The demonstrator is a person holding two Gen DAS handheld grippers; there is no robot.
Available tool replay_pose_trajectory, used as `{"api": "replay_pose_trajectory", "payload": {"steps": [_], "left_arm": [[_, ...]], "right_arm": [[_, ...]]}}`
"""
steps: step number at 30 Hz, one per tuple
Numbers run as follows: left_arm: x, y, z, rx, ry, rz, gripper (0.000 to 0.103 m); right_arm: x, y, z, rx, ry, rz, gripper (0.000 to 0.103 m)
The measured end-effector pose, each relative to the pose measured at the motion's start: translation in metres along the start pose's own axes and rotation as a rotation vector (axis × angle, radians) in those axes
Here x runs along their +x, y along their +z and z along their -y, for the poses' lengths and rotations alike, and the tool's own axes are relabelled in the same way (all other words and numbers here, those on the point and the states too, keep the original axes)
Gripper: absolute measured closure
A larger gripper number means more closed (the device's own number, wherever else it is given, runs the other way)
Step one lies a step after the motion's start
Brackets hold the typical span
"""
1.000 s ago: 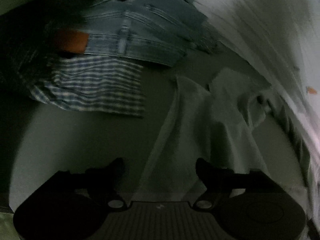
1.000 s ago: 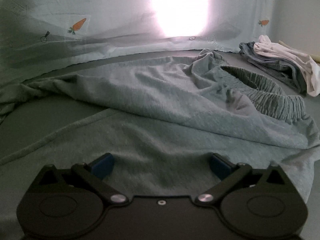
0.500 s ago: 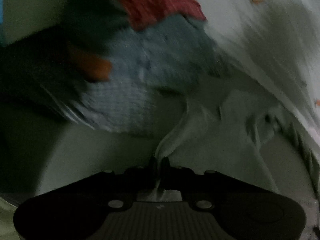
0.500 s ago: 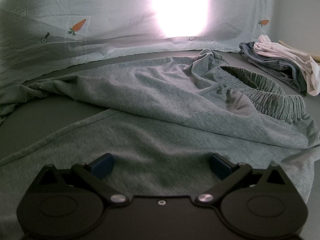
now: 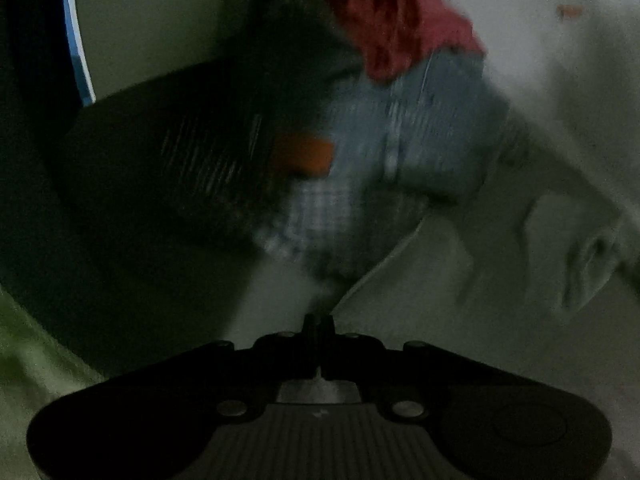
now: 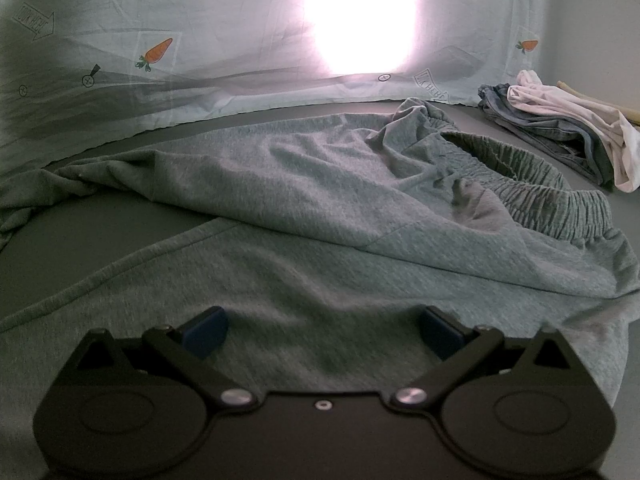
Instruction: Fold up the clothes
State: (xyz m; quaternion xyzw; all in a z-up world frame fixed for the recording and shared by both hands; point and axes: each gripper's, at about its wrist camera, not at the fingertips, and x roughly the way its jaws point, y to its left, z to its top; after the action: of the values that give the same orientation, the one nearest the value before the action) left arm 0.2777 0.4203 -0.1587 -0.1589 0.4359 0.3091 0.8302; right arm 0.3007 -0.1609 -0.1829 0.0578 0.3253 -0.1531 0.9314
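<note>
Grey sweatpants (image 6: 320, 208) lie spread and rumpled on the dark table, elastic waistband (image 6: 560, 196) at the right, one leg running off to the left. My right gripper (image 6: 320, 330) hovers open just above the near leg, blue pads wide apart with nothing between them. In the dark, blurred left wrist view, my left gripper (image 5: 319, 326) is shut on a hem edge of the grey sweatpants (image 5: 460, 264), and the cloth stretches away to the upper right.
A pile of clothes sits ahead of the left gripper: blue jeans (image 5: 416, 128), a plaid shirt (image 5: 316, 216), a red garment (image 5: 400, 36). Folded jeans and a white garment (image 6: 560, 120) lie at the back right. A carrot-print sheet (image 6: 160, 52) hangs behind the table.
My left gripper closed on the sweatpants hem and has lifted and pulled it, the view swinging left. The right gripper has stayed open in nearly the same place.
</note>
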Motion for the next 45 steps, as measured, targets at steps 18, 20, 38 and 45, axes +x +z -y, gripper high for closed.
{"api": "replay_pose_trajectory", "payload": {"steps": [18, 20, 38, 45], "left_arm": [[-0.038, -0.013, 0.056, 0.069, -0.124, 0.102, 0.02], [-0.041, -0.017, 0.077, 0.129, -0.178, 0.103, 0.017], [-0.027, -0.136, 0.223, 0.44, -0.242, -0.045, 0.0], [-0.028, -0.147, 0.218, 0.38, -0.233, 0.033, 0.0]], "right_arm": [[0.001, 0.0, 0.001, 0.001, 0.004, 0.0, 0.0], [0.001, 0.001, 0.001, -0.003, 0.009, -0.004, 0.0], [-0.014, 0.044, 0.147, -0.086, 0.234, -0.137, 0.06], [-0.004, 0.085, 0.208, -0.034, 0.212, -0.07, 0.079]]}}
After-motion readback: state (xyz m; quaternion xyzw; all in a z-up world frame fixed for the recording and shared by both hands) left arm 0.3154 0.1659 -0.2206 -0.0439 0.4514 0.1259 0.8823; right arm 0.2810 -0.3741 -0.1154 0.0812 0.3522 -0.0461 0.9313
